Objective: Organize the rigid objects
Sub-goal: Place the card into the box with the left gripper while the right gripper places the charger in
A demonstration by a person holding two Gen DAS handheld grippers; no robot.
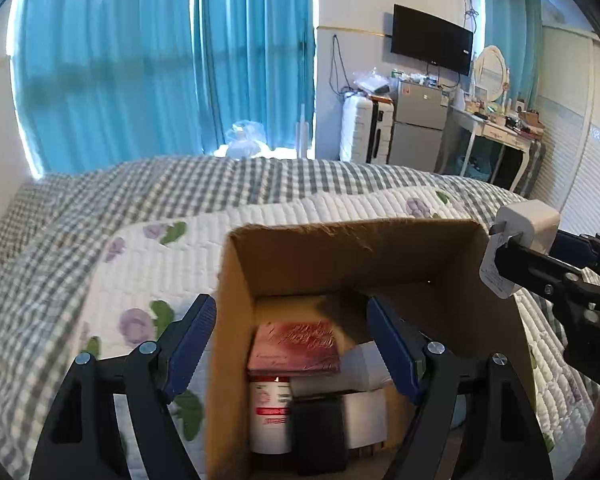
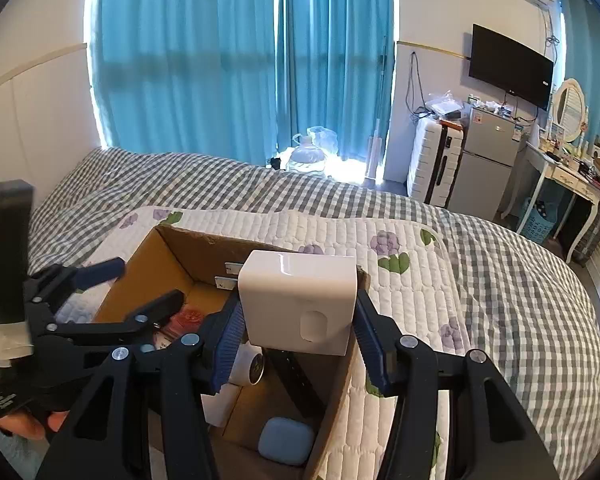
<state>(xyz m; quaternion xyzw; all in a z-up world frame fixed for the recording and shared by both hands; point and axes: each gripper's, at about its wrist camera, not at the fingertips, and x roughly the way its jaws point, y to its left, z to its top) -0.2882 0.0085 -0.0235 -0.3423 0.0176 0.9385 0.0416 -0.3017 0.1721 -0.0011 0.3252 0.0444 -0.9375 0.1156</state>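
An open cardboard box (image 1: 480,280) sits on the bed and also shows in the right wrist view (image 2: 148,264). In it lie a pink booklet (image 1: 296,346), a white red-labelled bottle (image 1: 270,412), a black object (image 1: 320,432), white boxes and a pale blue case (image 2: 286,442). My right gripper (image 2: 298,330) is shut on a white charger plug (image 2: 300,300) and holds it above the box's right wall; the plug also shows in the left wrist view (image 1: 526,226). My left gripper (image 1: 290,344) is open and empty, straddling the box's left wall.
The bed has a checked cover (image 2: 500,264) and a white floral quilt (image 1: 148,264). Beyond it are blue curtains (image 2: 240,60), a water jug (image 2: 306,156), a white suitcase (image 2: 432,160), a grey fridge (image 2: 484,160), a TV (image 2: 510,66) and a dressing table (image 2: 568,184).
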